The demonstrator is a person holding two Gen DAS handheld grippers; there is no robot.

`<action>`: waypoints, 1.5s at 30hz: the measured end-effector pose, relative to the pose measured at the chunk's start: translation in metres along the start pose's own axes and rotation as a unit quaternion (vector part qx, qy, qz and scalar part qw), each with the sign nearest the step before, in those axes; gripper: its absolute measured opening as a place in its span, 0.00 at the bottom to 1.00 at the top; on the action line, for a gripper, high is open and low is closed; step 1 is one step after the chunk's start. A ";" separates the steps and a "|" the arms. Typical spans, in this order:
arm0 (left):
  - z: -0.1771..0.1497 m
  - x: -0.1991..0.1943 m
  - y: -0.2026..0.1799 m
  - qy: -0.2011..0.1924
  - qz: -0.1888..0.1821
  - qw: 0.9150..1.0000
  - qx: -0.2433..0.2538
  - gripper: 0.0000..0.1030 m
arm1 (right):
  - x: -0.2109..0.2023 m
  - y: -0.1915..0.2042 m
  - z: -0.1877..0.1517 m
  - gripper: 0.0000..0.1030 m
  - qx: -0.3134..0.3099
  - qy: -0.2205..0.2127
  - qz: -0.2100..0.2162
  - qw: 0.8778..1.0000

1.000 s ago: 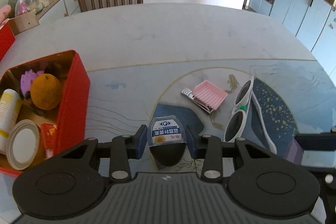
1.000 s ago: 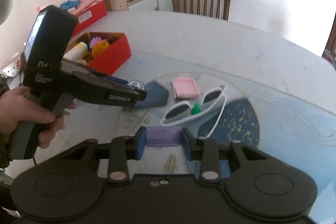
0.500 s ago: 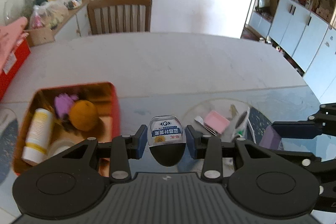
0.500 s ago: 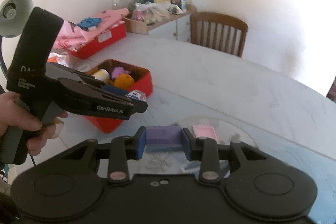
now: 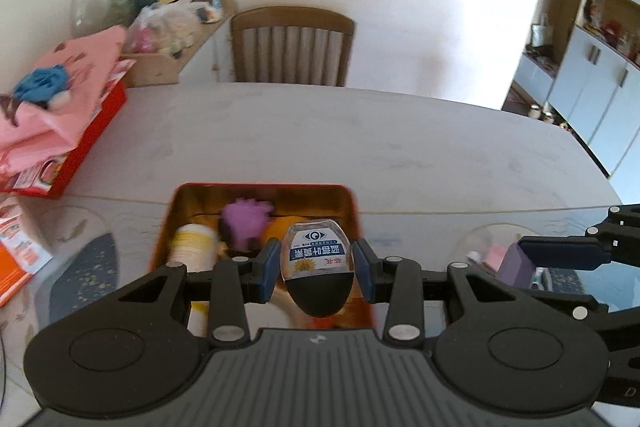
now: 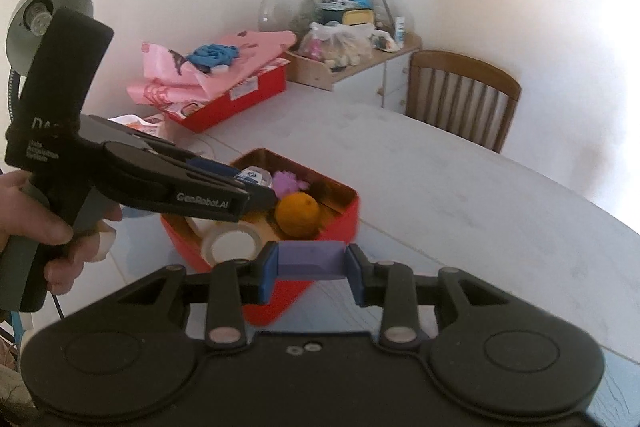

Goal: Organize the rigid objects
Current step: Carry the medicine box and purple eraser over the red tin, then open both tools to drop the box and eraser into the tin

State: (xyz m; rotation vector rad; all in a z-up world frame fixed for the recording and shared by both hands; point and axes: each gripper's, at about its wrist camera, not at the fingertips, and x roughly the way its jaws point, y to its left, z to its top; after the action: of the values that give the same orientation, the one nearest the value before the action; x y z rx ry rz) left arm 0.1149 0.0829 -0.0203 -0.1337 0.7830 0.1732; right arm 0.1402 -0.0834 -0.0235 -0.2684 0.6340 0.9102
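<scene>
While the left claw (image 5: 317, 269) pinches a small eye-drop bottle (image 5: 316, 259) between its blue pads, black cap toward the camera and label facing up, the bottle hangs over the near end of the red tin (image 5: 260, 191) on the counter (image 5: 360, 139). The right claw (image 6: 311, 267) is likewise clamped on a lilac block (image 6: 311, 259), held just over the tin's near right corner in the right wrist view. The person's hand (image 6: 36, 227) grips the left tool's handle at the left edge of that view.

Inside the tin lie a roll of tape (image 6: 230, 247) nearest, a white and yellow tube (image 5: 192, 247) along the left wall, an orange (image 6: 298, 215) toward the right, and a purple spiky toy (image 5: 246, 217) at the far side. To the right, past the right claw's finger, a pink tray (image 5: 494, 254) lies on the counter, partly hidden.

Farther left sits a second red box (image 5: 86, 147) heaped with pink cloth (image 5: 60, 95) and a blue bundle (image 5: 40, 85). Beyond the counter's far edge stands a wooden chair (image 5: 292, 47), beside a cluttered sideboard (image 5: 188, 43).
</scene>
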 end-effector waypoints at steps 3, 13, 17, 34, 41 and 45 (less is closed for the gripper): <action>0.002 0.005 0.020 0.003 0.007 1.000 -0.005 0.37 | 0.016 0.012 0.009 0.34 -0.012 0.005 0.002 1.000; 0.007 0.038 0.071 0.033 0.005 0.999 -0.017 0.37 | 0.089 0.037 0.026 0.34 -0.047 0.052 -0.013 0.997; 0.010 0.054 0.079 0.040 0.001 0.999 -0.003 0.37 | 0.114 0.043 0.028 0.34 -0.051 0.068 -0.022 0.996; 0.023 0.107 0.091 0.056 0.002 0.998 0.031 0.37 | 0.168 0.051 0.019 0.34 -0.049 0.122 -0.043 0.990; 0.025 0.114 0.097 0.063 0.009 0.998 0.020 0.37 | 0.170 0.052 0.016 0.36 -0.045 0.128 -0.048 0.990; 0.026 0.114 0.098 0.067 0.006 0.998 0.012 0.37 | 0.163 0.049 0.015 0.38 -0.033 0.124 -0.044 0.991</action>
State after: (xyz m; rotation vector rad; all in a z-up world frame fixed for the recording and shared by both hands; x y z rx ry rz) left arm 0.1921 0.1959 -0.0881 -0.1190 0.9187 0.1671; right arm 0.1795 0.0586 -0.1100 -0.4700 0.8155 0.8192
